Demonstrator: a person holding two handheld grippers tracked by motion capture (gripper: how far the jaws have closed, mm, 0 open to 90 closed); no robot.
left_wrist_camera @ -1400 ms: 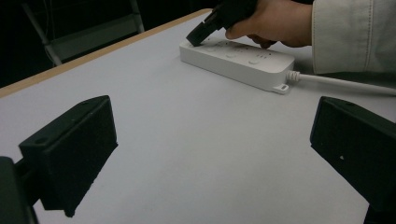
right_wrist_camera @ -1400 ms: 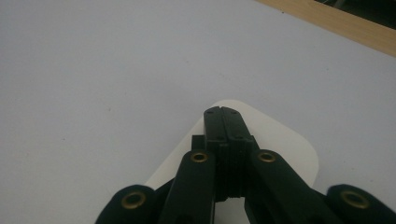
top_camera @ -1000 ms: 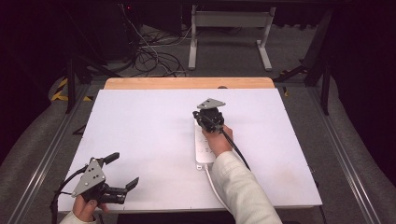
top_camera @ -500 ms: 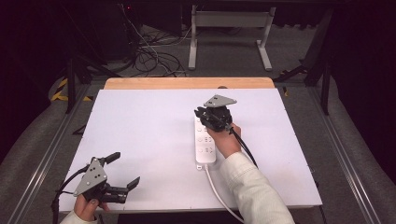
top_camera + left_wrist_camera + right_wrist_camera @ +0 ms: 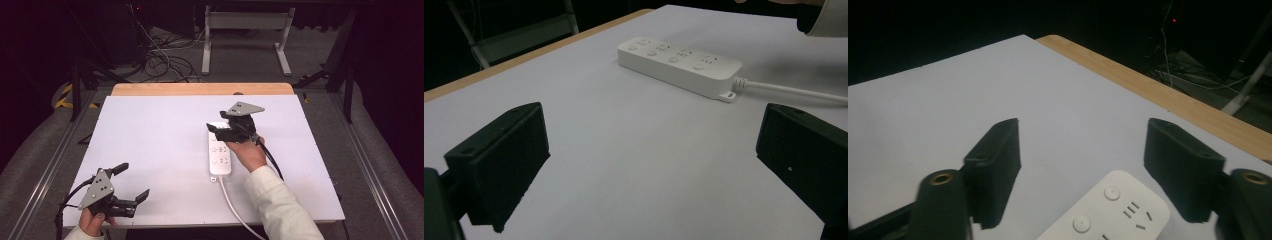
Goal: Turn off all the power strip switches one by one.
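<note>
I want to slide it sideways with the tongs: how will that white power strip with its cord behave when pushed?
The white plastic power strip looks rigid and lies flat, so it would probably slide rather than tip or roll. Its smooth casing on the white tabletop may slip easily. The white cord trailing off the near end would likely drag and swing that end round.

No readable text or labels anywhere.

Under the black right gripper (image 5: 227, 131) lies a white power strip (image 5: 219, 155) with pale grey sockets and a white cable (image 5: 235, 207). Beyond it the white table sheet (image 5: 160, 145) ends in a light wooden edge (image 5: 200, 89). The left gripper (image 5: 131, 182) is black with a grey plate.
</note>
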